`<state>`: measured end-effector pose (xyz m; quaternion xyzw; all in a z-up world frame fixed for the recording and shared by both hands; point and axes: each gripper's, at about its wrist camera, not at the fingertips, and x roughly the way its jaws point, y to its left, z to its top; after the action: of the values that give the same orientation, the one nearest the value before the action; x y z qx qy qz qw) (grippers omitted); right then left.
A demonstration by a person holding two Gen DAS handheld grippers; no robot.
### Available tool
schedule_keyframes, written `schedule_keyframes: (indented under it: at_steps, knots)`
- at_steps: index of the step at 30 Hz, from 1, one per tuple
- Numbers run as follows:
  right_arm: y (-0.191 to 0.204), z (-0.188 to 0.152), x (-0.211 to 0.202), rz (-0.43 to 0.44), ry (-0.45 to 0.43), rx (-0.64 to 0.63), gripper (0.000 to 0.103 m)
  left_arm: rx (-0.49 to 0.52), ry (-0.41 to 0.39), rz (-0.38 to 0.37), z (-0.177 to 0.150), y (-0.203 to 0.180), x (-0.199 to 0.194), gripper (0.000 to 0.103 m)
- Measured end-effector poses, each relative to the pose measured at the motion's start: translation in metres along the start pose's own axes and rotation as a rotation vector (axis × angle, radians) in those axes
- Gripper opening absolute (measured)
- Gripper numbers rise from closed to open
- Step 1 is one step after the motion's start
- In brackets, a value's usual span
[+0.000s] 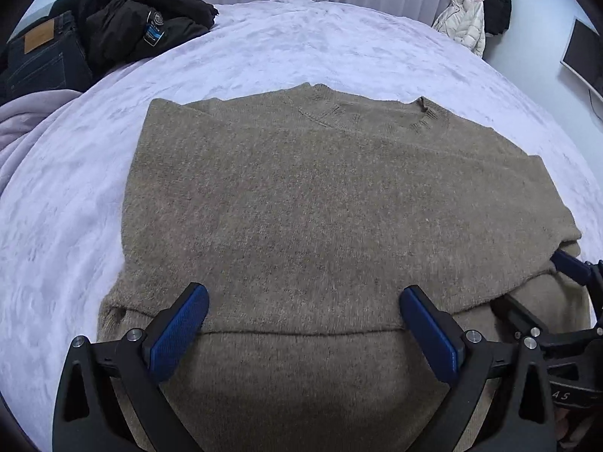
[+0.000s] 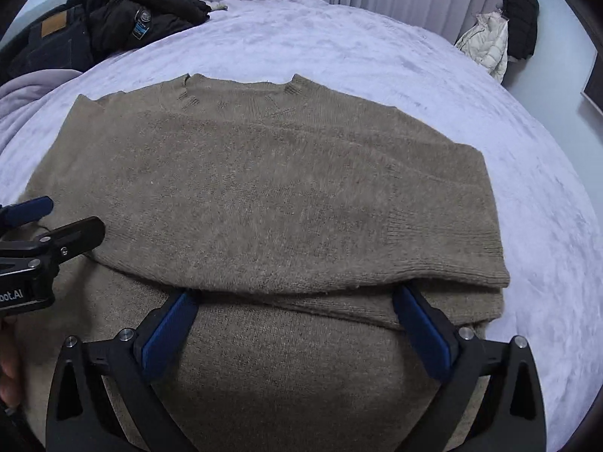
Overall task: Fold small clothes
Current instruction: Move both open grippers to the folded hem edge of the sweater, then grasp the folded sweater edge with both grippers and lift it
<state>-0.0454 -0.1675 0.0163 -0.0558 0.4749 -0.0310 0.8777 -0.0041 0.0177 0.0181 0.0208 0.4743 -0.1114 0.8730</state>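
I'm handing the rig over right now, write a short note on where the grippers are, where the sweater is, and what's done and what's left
Left gripper: open, empty, low over the near fold edge.
Right gripper: open, empty, jaws straddling the same edge.
Brown sweater: flat on the lavender bedspread, neckline at the far end, a layer already folded across the body.
Left: probably fold the near part up, then set the sweater aside.

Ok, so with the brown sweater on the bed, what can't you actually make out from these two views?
- Sweater hem: both views, cut off by the bottom edge and hidden behind the gripper frames.
- Sleeve ends: both views, tucked under the folded layer.
- Badge on the black jacket: left view, too small to read.
- Person's hand: right view, cut off by the left edge.
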Motion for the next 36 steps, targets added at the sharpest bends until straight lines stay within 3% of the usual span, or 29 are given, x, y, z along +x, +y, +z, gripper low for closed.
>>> schedule_keyframes:
  at_steps: [3, 11, 21, 29, 31, 33, 35, 36]
  knots:
    - [-0.001, -0.011, -0.014, -0.007, 0.005, 0.014, 0.102, 0.022, 0.014, 0.009, -0.023, 0.0, -0.01, 0.103]
    - [0.001, -0.07, -0.048, 0.031, -0.024, 0.001, 0.102, 0.066, -0.065, 0.041, -0.08, 0.001, -0.043, 0.103]
    - [0.012, -0.154, -0.094, 0.029, -0.221, -0.088, 0.102, 0.11, -0.09, -0.026, -0.136, 0.019, -0.078, 0.103]
    - [0.02, -0.205, -0.107, 0.032, -0.279, -0.223, 0.102, 0.331, -0.121, -0.04, -0.188, 0.023, -0.094, 0.103]
    - [0.028, -0.215, -0.106, 0.004, -0.255, -0.311, 0.102, 0.431, -0.096, -0.007, -0.2, 0.016, -0.098, 0.103]
    - [0.039, -0.216, -0.108, -0.031, -0.199, -0.426, 0.103, 0.49, -0.092, -0.038, -0.207, 0.008, -0.109, 0.103]
    - [0.049, -0.212, -0.116, -0.007, -0.195, -0.512, 0.103, 0.549, -0.157, -0.078, -0.212, -0.007, -0.125, 0.103]
    - [0.056, -0.212, -0.124, 0.008, -0.248, -0.545, 0.103, 0.591, -0.187, -0.074, -0.213, -0.018, -0.126, 0.103]
